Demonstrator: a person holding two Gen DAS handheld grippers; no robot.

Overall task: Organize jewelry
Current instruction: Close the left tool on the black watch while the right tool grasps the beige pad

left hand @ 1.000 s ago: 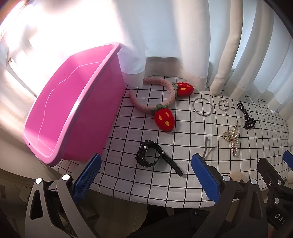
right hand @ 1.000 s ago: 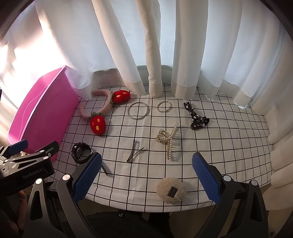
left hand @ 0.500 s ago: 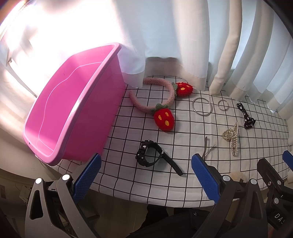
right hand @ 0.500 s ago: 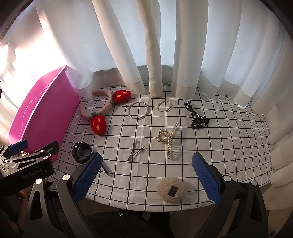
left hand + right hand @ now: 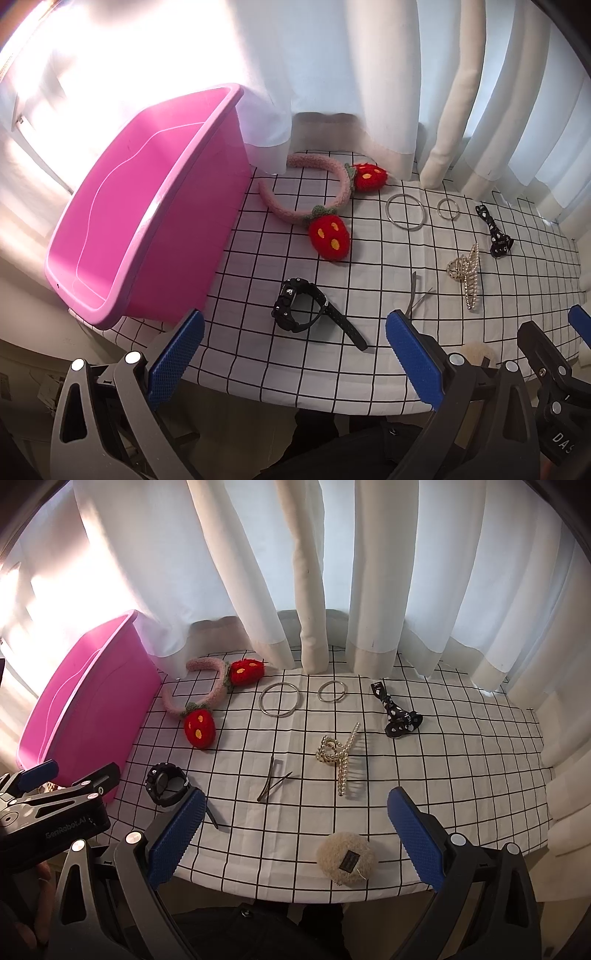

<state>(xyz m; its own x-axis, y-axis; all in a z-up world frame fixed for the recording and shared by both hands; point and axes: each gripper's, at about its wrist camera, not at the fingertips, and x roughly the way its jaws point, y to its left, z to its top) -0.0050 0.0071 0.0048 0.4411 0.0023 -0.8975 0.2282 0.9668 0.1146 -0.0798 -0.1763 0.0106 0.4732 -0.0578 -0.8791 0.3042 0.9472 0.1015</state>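
Observation:
A pink tub (image 5: 147,229) stands at the table's left end and looks empty; it also shows in the right wrist view (image 5: 85,705). On the grid cloth lie a black watch (image 5: 299,306), a pink strawberry headband (image 5: 317,206), two metal rings (image 5: 405,213) (image 5: 448,209), a black dotted bow (image 5: 496,236), a pearl claw clip (image 5: 466,275), a dark hairpin (image 5: 272,780) and a fluffy cream puff (image 5: 346,857). My left gripper (image 5: 293,356) is open and empty, just short of the watch. My right gripper (image 5: 295,834) is open and empty, at the front edge near the puff.
White curtains (image 5: 314,572) hang behind the table and touch its far edge. The table's front edge (image 5: 295,395) is just under both grippers. The left gripper's body (image 5: 48,805) shows at the left of the right wrist view.
Almost nothing has changed. Both grippers hold nearly still, with a very slight drift of the views.

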